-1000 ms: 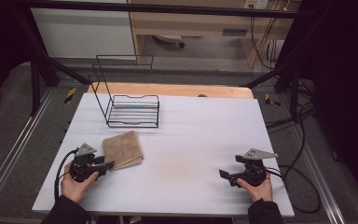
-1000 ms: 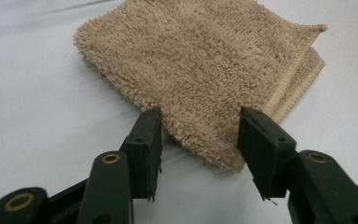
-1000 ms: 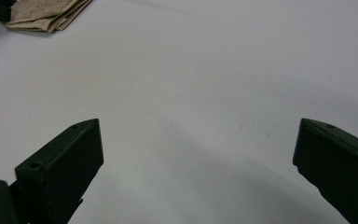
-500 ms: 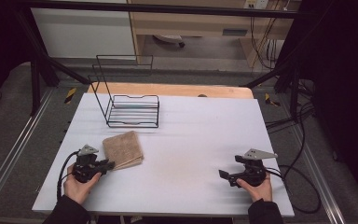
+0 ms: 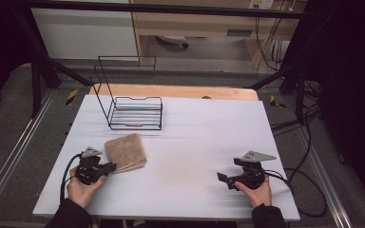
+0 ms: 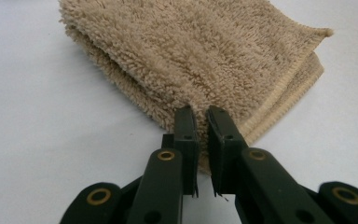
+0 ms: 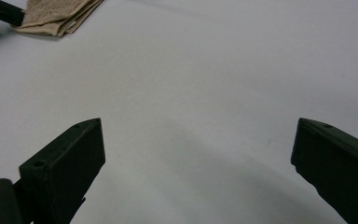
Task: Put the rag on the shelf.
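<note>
1. The folded tan towel (image 6: pixel 191 65) lies flat on the white desk (image 5: pixel 195 142), its near edge pinched between the left gripper (image 6: pixel 201 122) fingers.
2. Those fingers have just been closing and now clamp the towel's edge, leaving a narrow gap.
3. The right gripper (image 7: pixel 198 154) rests well away from the towel, fingers wide apart over bare desk.
4. Beyond the towel stands a black wire rack (image 5: pixel 135 114).

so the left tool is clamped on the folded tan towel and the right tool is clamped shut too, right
Not quite. The left tool has just been closing and pinches the near edge of the folded tan towel, but the right tool is not shut: the right gripper view shows its jaws standing wide apart over the bare white table.
</note>
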{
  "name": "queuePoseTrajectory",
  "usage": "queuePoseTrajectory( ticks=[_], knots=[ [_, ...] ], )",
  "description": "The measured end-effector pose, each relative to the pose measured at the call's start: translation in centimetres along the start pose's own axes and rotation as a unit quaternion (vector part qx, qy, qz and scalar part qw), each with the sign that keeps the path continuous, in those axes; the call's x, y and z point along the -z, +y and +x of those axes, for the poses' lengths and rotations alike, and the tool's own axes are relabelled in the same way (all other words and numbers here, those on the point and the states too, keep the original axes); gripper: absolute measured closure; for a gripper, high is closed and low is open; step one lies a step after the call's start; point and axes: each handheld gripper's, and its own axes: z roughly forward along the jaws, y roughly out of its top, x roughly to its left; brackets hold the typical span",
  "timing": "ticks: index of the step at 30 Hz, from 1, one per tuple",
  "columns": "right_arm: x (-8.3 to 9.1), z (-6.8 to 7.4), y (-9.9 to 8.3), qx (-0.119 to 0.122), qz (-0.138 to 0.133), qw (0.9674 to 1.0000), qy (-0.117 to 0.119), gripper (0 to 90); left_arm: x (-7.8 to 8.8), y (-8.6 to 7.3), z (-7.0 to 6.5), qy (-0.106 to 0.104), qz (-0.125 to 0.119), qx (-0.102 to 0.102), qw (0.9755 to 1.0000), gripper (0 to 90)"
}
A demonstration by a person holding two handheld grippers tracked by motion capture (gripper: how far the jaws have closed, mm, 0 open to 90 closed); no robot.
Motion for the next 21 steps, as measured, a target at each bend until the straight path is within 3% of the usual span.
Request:
queuePoseTrajectory(
  ticks=[3, 8, 13, 19, 21],
  knots=[
    [-0.7, 0.8, 0.3, 0.003, 0.004, 1.0, 0.001, 3.4, 0.0, 0.0, 0.0, -0.001, 0.001, -0.005, 1.0, 82.8],
    [-1.9, 2.3, 1.3, 0.005, -0.003, 1.0, 0.005, 4.6, 0.1, 0.1, 0.4, -0.011, 0.005, 0.003, 0.9999, 84.6],
    [-3.6, 3.9, 2.6, 0.014, -0.004, 0.9999, 0.006, 5.1, 0.1, 0.1, 0.2, -0.006, 0.004, -0.004, 1.0, 85.4],
    [-6.5, 6.4, 4.3, 0.03, 0.01, 0.9995, 0.005, 5.2, 0.1, 0.1, 0.1, -0.002, 0.002, -0.009, 1.0, 85.3],
    [-8.3, 7.8, 5.4, 0.032, 0.016, 0.9993, 0.005, 5.9, 0.1, 0.1, 0.1, -0.002, 0.002, -0.009, 1.0, 85.3]
  ],
)
